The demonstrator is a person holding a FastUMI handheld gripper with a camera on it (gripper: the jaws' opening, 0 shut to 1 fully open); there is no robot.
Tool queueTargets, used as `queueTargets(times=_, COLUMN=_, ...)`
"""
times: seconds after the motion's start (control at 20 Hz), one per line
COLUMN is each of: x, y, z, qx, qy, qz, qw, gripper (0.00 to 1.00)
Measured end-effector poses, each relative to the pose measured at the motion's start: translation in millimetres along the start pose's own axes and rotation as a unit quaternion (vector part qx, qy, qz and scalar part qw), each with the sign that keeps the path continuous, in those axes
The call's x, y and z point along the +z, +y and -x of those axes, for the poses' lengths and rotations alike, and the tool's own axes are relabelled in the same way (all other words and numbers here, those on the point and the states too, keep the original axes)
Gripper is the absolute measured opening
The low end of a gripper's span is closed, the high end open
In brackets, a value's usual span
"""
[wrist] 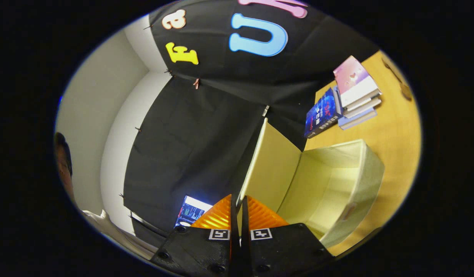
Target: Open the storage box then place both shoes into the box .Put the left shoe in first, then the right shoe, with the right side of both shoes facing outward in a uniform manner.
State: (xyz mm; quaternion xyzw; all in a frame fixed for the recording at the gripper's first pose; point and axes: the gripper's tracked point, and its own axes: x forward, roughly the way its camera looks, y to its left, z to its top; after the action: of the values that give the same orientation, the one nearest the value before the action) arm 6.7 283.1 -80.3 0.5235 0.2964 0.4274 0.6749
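Observation:
The view is rolled sideways. A cream fabric storage box (pixel 369 169) stands on the wooden table (pixel 398 130) with its lid (pixel 273 161) swung up and its inside showing bare. My gripper (pixel 237 200) has its two orange fingers (pixel 217 215) pressed together on the lid's free edge, and a thin pale strip of the lid shows between them. The lid stands roughly square to the box mouth, which lies just beyond the fingers.
A stack of books (pixel 358 92) and a dark blue book (pixel 323 113) leaning on it sit on the table beyond the box. A person (pixel 64 161) is off to the side by the white wall. A lit screen (pixel 191 211) shows near the fingers.

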Motion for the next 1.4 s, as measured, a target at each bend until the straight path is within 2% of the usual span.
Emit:
queueTargets(times=0.15, x=-4.5, y=19.9, z=-37.3, qx=-0.012, qy=0.002, qz=0.037, qw=0.999, gripper=0.05)
queueTargets(times=0.45, x=-27.8, y=38.2, z=-102.7, qx=-0.019, qy=0.010, qz=0.059, qw=0.998, gripper=0.06)
queueTargets(times=0.75, x=-41.4, y=35.4, z=-134.7, qx=-0.033, qy=0.016, qz=0.071, qw=0.997, gripper=0.19)
queueTargets(times=0.8, x=-44.9, y=36.2, z=-136.1, qx=-0.034, qy=0.019, qz=0.072, qw=0.997, gripper=0.28)
queueTargets(times=0.85, x=-47.8, y=38.1, z=-137.5, qx=-0.033, qy=0.021, qz=0.073, qw=0.997, gripper=0.32)
queueTargets(times=1.0, x=-49.4, y=39.3, z=-131.6, qx=-0.039, qy=0.020, qz=0.088, qw=0.995, gripper=0.65)
queueTargets(times=1.1, x=-45.2, y=33.3, z=-119.5, qx=-0.060, qy=0.009, qz=0.117, qw=0.991, gripper=0.86)
queueTargets(times=1.2, x=-37.9, y=22.7, z=-102.6, qx=-0.094, qy=-0.005, qz=0.149, qw=0.984, gripper=0.96)
queueTargets(times=1.4, x=-20.8, y=-3.4, z=-53.1, qx=-0.181, qy=-0.033, qz=0.216, qw=0.959, gripper=0.97)
